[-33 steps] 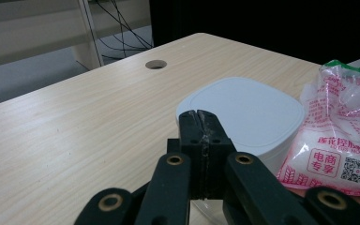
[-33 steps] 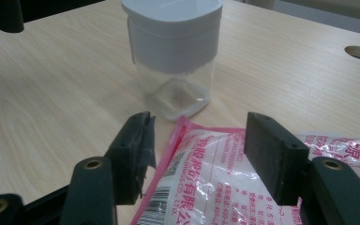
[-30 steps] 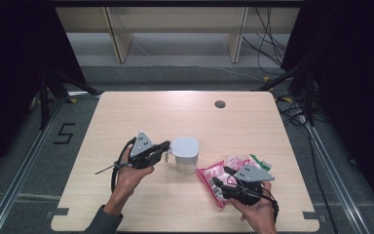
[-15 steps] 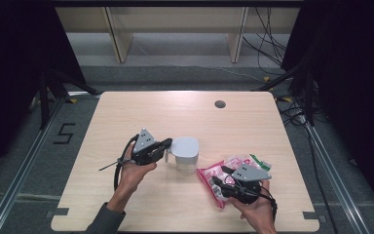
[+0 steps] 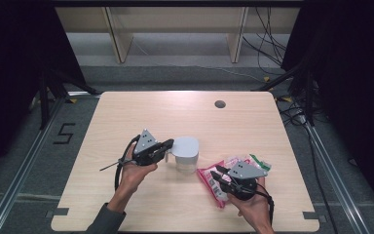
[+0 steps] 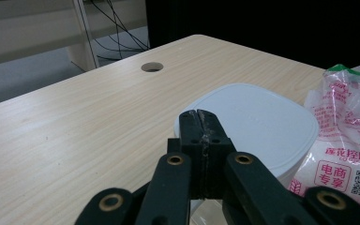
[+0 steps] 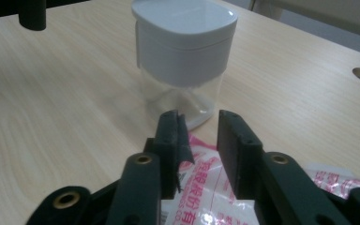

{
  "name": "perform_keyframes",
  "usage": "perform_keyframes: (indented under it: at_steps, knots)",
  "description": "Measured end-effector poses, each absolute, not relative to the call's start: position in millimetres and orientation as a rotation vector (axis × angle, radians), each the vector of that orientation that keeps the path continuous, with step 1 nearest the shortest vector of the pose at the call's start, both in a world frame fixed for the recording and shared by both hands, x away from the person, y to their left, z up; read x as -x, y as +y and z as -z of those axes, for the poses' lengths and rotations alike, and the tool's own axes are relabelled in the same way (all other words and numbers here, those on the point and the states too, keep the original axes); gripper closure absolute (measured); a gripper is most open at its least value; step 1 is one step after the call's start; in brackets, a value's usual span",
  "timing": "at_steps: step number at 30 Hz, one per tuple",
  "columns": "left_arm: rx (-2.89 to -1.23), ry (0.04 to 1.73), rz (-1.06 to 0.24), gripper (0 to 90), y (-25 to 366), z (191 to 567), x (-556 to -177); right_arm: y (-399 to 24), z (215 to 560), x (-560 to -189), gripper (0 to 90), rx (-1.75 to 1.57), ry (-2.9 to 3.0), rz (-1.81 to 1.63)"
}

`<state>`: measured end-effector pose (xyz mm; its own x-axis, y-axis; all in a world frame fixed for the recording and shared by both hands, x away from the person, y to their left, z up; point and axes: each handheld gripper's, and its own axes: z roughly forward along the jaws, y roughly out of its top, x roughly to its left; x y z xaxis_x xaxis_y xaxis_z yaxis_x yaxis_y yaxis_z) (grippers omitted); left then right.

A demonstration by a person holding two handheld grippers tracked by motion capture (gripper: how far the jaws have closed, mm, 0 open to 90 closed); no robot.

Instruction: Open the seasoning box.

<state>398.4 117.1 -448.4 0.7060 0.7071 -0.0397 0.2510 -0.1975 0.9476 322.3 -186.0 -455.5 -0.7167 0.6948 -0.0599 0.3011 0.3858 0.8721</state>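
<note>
At a pale wooden desk (image 5: 126, 117), a person works two hand-held claws around a clear jar with a white lid (image 5: 186, 153) and a pink-printed plastic bag (image 5: 213, 183). The left claw (image 6: 200, 129) is clenched shut with nothing between its jaws, its tip resting at the near edge of the lid — steadying the jar, it seems. The right claw (image 7: 200, 136) hovers over the bag's edge; its jaws have just been closing, yet a gap remains and the film is not pinched. The step in hand looks like picking up the bag, which lies on the desk just right of the jar; the next move calls for the jaws to drop onto the film and close fully. Whether the jar holds anything is hard to tell, and the bag's contents are hidden — its print is cut off at the frame edge.
</note>
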Motion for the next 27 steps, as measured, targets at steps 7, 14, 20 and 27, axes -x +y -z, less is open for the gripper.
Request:
perform_keyframes:
  at_steps: [7,14,20,27]
  knots:
    - [-1.769,0.755,-0.502,89.2,118.0,448.7,-398.6,-179.9,451.0,-337.7,86.3,-0.884,2.218,-1.301]
    - [-1.767,0.765,-0.498,89.2,118.5,448.8,-398.2,-165.0,448.6,-355.5,90.0,-0.862,2.237,-1.257]
    - [-1.77,0.76,-0.511,89.2,120.4,448.9,-399.1,-154.6,447.5,-367.2,90.0,-0.858,2.259,-1.243]
    - [-1.775,0.767,-0.515,89.2,120.4,449.0,-398.5,-147.5,448.4,-374.5,90.0,-0.83,2.284,-1.228]
